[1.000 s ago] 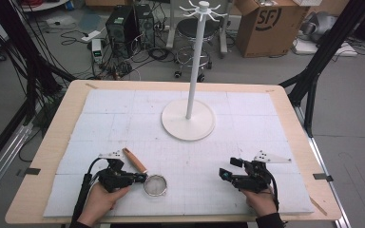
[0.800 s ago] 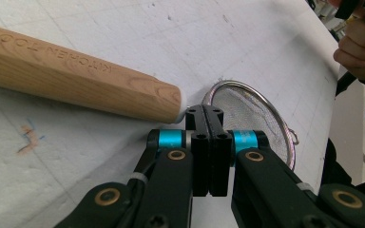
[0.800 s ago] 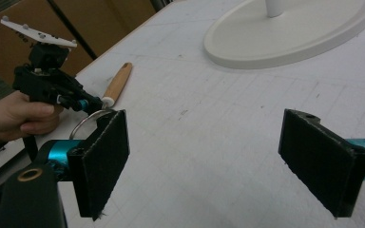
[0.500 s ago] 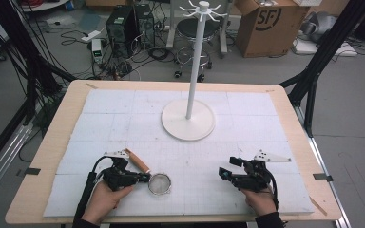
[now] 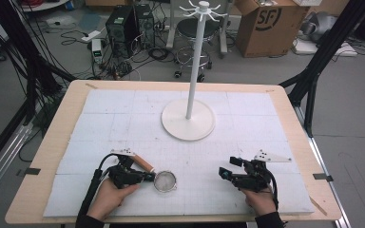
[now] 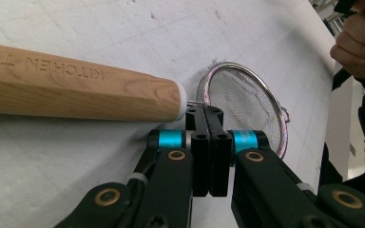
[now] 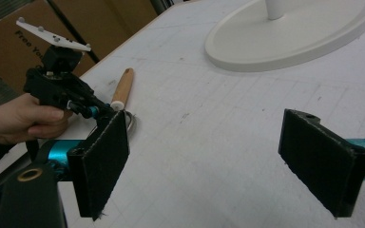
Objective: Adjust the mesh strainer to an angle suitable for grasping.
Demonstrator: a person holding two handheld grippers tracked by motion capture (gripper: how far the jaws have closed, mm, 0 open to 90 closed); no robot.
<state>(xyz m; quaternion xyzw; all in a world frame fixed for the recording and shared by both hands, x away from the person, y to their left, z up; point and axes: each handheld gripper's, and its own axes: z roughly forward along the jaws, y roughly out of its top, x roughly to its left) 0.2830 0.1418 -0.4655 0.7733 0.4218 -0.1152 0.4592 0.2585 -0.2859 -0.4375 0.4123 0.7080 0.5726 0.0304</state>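
Note:
A small strainer lies on the white mat, with a round wire-mesh bowl [image 5: 165, 181] and a wooden handle [image 5: 144, 165]. My left gripper [image 5: 147, 176] is shut at the thin wire neck where the handle [image 6: 76, 90] meets the mesh bowl [image 6: 242, 104], and its jaws stand pressed together [image 6: 204, 114]. My right gripper [image 5: 229, 167] rests low over the mat at the front right, open, with nothing between its pads [image 7: 214, 166]. It faces the left gripper [image 7: 100, 110] and the handle [image 7: 123, 85] across bare mat.
A white stand with a round base [image 5: 188, 118] and a tall pole topped by hooks [image 5: 202, 9] sits at the middle back of the mat. The wooden table edge [image 5: 47, 142] frames the mat. Boxes, cables and a stool lie on the floor beyond.
My left gripper has slid a little to the right, and the strainer has moved right with it. The right gripper has stayed in place, open.

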